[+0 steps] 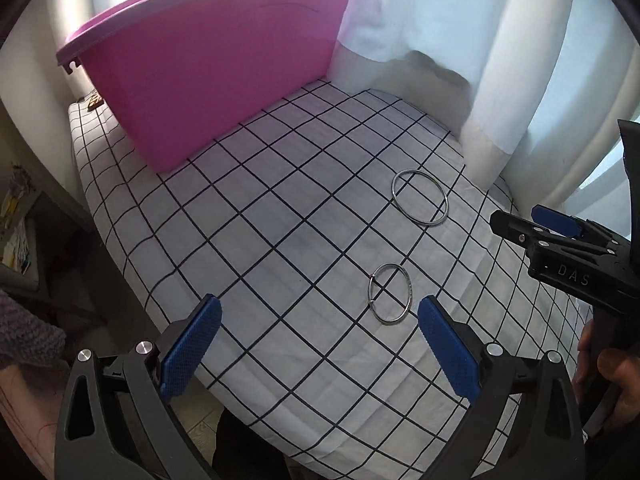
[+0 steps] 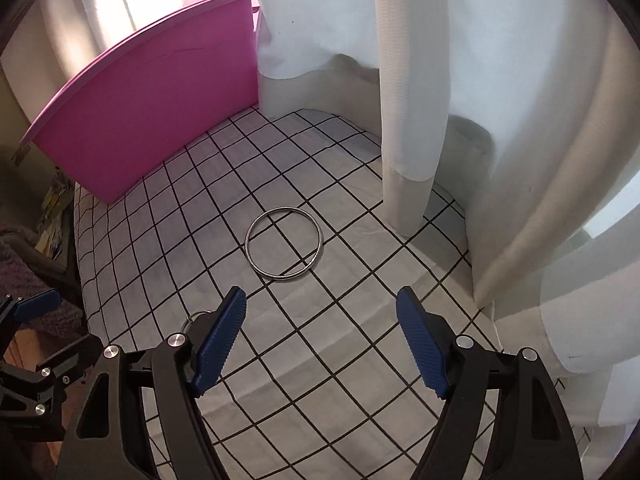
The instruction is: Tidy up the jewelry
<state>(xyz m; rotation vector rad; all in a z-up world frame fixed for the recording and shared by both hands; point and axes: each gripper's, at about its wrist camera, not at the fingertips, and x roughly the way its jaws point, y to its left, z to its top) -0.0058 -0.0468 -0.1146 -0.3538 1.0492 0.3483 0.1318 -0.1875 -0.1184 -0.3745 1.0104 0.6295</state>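
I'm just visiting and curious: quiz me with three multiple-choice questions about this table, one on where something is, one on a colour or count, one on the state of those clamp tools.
1. Where does the pink bin stand?
A. at the table's far edge
B. on top of a ring
C. between the blue pads

2. How many metal rings lie on the checked cloth?
A. one
B. two
C. four

3. How do the jaws of the left gripper and right gripper stand?
A. both apart and empty
B. both clamped on rings
C. one holds the bin

Answers: 1 A, the bin sits beyond both rings. 2 B, the larger ring and smaller ring. 3 A, only cloth shows between the pads.
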